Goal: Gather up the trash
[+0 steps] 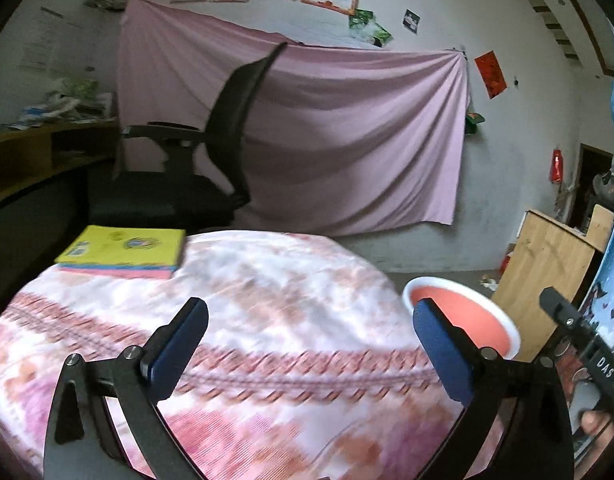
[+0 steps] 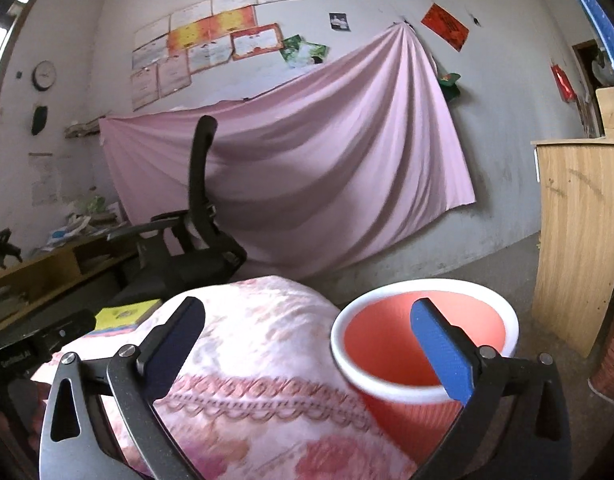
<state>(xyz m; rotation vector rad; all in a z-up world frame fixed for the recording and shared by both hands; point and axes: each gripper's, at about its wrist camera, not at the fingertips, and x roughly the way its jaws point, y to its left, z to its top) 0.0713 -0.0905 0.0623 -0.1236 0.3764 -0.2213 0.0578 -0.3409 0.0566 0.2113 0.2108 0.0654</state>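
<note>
Right wrist view shows the trash bin at lower right, beside the desk, with right gripper and left gripper fingers spread wide, empty. We judge the bin light, thin-walled, flexible; we grip its white rim.

Red bin with white rim stands upright, seemingly empty, beside table.

White letters "DAS" are read on the black body of the right gripper, seen at the left wrist view's edge. Printing on the yellow book and wall certificates is illegible.
</note>
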